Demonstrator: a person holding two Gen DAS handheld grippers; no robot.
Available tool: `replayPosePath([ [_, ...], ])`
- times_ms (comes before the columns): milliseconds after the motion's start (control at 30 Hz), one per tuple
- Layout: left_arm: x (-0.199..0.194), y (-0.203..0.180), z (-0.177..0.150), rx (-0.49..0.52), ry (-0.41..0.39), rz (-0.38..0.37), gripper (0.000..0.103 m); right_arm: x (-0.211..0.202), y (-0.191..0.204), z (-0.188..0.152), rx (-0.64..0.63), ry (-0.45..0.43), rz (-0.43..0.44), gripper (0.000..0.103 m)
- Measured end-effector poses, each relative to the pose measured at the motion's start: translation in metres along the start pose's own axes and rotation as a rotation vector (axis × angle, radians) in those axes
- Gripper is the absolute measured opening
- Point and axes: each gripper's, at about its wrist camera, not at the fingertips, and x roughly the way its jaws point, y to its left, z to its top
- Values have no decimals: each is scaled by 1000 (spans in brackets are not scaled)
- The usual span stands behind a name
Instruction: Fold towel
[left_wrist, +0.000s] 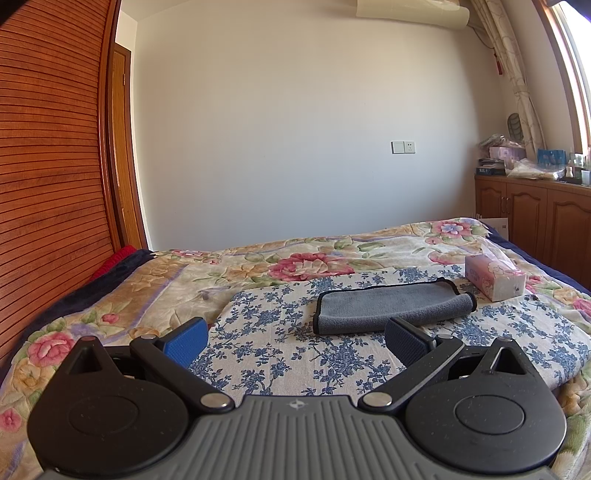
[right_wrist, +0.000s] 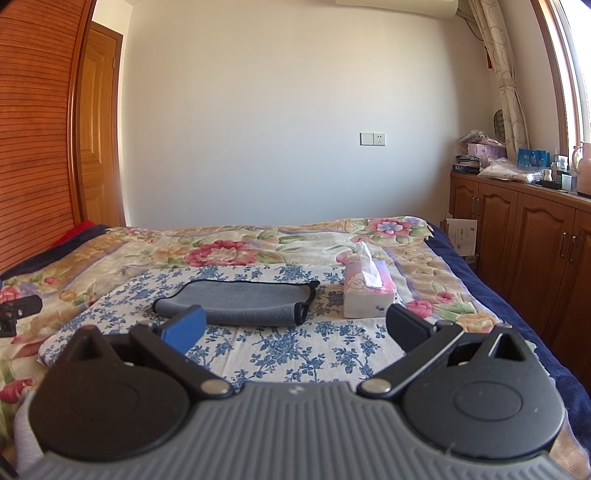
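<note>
Home bedroom: bed, wardrobe.

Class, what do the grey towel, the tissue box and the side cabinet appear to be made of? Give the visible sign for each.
Grey towel: soft microfibre-like fabric, matte, with a stitched dark edge.
Tissue box: probably a thin printed soft pack, with tissue poking out the top.
Side cabinet: wood or wood veneer with a brown grain, slightly glossy.

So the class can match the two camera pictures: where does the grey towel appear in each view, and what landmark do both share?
Left wrist view: the grey towel lies right of centre on the blue-flowered cloth, beyond the open left gripper.
Right wrist view: the towel lies left of centre, beyond the open right gripper.
Shared landmark: the pink tissue box, just right of the towel.
</note>
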Motion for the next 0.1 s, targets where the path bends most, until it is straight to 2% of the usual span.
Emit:
replayPosePath([
  [100,0,0,0,0,-1,0,103,0,0,0,0,1,0,103],
])
